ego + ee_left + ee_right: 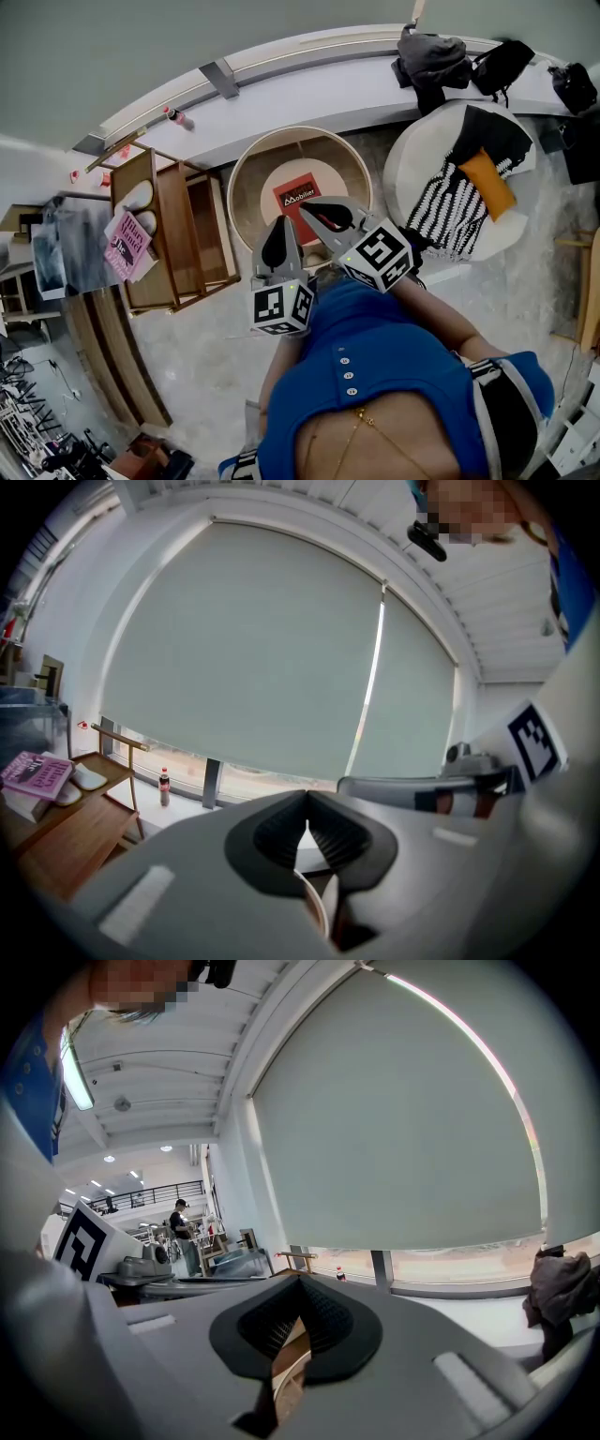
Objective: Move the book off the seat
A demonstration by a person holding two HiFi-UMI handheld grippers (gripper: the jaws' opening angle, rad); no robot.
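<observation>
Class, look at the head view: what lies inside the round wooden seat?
A red book lies flat on the seat floor. The right gripper covers its lower right corner; with the left gripper, it hides the seat's near rim.

A red book lies, seemingly flat, on the round seat.

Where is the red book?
Head view, centre: the red book lies on the round wooden seat, between the wooden shelf and the white pouf.
</observation>
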